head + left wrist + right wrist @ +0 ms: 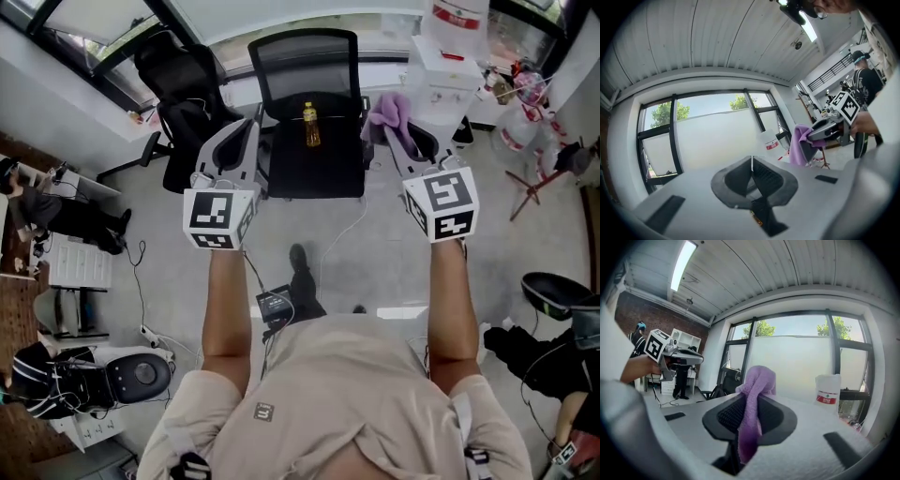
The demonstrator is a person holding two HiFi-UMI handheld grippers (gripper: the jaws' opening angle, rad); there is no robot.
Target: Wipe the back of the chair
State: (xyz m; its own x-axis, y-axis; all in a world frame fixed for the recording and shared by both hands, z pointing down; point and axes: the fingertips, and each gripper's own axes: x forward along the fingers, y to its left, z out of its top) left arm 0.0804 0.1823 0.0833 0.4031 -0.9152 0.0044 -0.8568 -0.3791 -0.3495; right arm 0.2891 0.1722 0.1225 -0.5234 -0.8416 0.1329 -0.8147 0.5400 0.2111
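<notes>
A black office chair with a mesh back [305,66] stands ahead of me by the window, and a yellow bottle [310,125] stands upright on its seat [314,169]. My right gripper [398,131] is shut on a purple cloth [389,111], held just right of the chair and level with the seat. In the right gripper view the cloth [754,399] hangs down from between the jaws of the right gripper [749,420]. My left gripper [246,131] hovers at the seat's left side. Its jaws meet with nothing between them in the left gripper view [751,176].
A second black chair [183,103] stands to the left of the first. A white water dispenser with a jug [457,28] is at the back right. A black box [277,305] and cables lie on the floor by my feet. Desks are at the left, and a seated person [562,356] is at the right.
</notes>
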